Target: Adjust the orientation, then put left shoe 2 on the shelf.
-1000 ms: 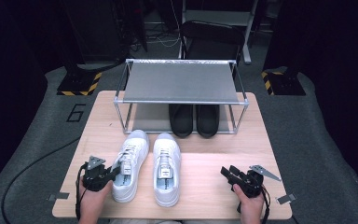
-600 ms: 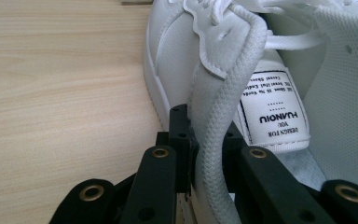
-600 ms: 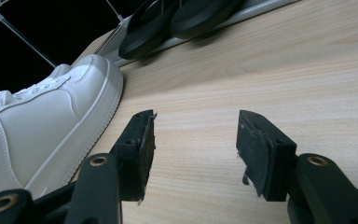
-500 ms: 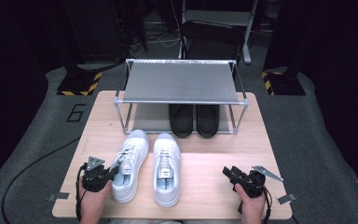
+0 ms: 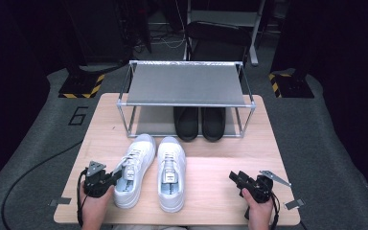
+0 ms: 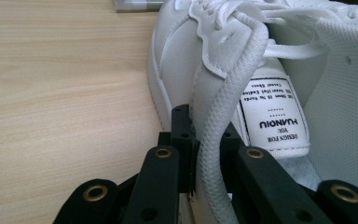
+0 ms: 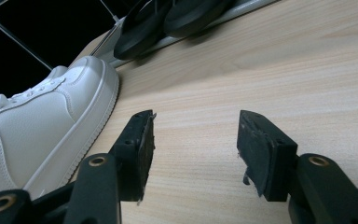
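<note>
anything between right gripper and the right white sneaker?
Nothing: bare table between the right gripper and right white sneaker, per the high view.

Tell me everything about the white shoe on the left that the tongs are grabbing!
The left white shoe is a lace-up sneaker of smooth, leather-like material with white laces and a thick white sole. Inside, its tongue carries a label with black print. It stands upright on the wooden table, toe toward the metal rack, beside its matching right white shoe. The left tongs are shut on the padded collar at its heel end.
</note>
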`<state>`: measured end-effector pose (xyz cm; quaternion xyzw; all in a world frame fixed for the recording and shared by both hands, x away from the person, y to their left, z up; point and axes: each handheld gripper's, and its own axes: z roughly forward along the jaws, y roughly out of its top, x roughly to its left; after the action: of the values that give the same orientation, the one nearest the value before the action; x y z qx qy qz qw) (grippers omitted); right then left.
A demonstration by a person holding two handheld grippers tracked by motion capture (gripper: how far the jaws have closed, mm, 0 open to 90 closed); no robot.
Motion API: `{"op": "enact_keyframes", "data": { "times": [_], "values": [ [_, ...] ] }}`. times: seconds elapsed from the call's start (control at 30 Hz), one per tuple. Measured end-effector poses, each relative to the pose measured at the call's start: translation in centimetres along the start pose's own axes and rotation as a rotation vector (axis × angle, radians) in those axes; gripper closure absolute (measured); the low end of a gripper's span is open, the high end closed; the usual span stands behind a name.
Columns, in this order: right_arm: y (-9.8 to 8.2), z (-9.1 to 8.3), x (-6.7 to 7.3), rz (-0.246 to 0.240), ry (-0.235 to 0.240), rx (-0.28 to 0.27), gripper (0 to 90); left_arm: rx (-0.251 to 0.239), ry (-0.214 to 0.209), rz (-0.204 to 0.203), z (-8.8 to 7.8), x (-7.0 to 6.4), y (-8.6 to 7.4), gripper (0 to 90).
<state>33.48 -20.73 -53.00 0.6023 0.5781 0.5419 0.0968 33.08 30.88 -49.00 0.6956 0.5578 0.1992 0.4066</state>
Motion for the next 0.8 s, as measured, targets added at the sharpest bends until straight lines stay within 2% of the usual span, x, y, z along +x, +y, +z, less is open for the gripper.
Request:
{"op": "enact_keyframes", "data": {
  "times": [0.03, 0.1, 0.13, 0.23, 0.27, 0.37, 0.4, 0.63, 0.8],
  "values": [
    [0.0, 0.0, 0.1, 0.022, 0.002, 0.005, 45.9, -0.001, -0.003, -0.001, 0.0, 0.0, 0.0, 83.1],
    [0.0, 0.0, -0.1, 0.011, 0.005, -0.007, 45.9, -0.006, -0.003, -0.003, -0.1, 0.1, -0.1, 83.2],
    [0.0, -0.1, -0.1, 0.025, 0.000, 0.004, 45.9, -0.024, 0.003, -0.010, 0.0, 0.0, -0.2, 83.1],
    [0.0, -0.1, -0.1, 0.033, 0.002, 0.000, 45.9, -0.033, 0.004, -0.010, -0.1, 0.2, -0.3, 83.1],
    [0.0, -0.1, -0.1, 0.034, 0.002, 0.001, 45.9, -0.025, -0.002, -0.008, -0.3, 0.3, -0.3, 83.1],
    [0.0, -0.1, -0.2, 0.030, 0.003, 0.000, 45.9, -0.060, 0.009, -0.010, -0.5, 0.3, -0.4, 83.1],
    [0.0, -0.1, -0.2, 0.030, -0.001, 0.001, 45.9, -0.054, 0.008, -0.010, -0.7, 0.4, -0.3, 83.1],
    [0.0, -0.1, -0.2, 0.055, 0.001, 0.001, 45.9, -0.138, 0.005, -0.044, -1.6, 0.8, -0.3, 83.1],
    [-0.1, -0.1, -0.4, 0.058, 0.006, -0.004, 45.9, -0.172, 0.000, -0.044, -2.3, 0.7, 0.0, 83.1]
  ]
}}
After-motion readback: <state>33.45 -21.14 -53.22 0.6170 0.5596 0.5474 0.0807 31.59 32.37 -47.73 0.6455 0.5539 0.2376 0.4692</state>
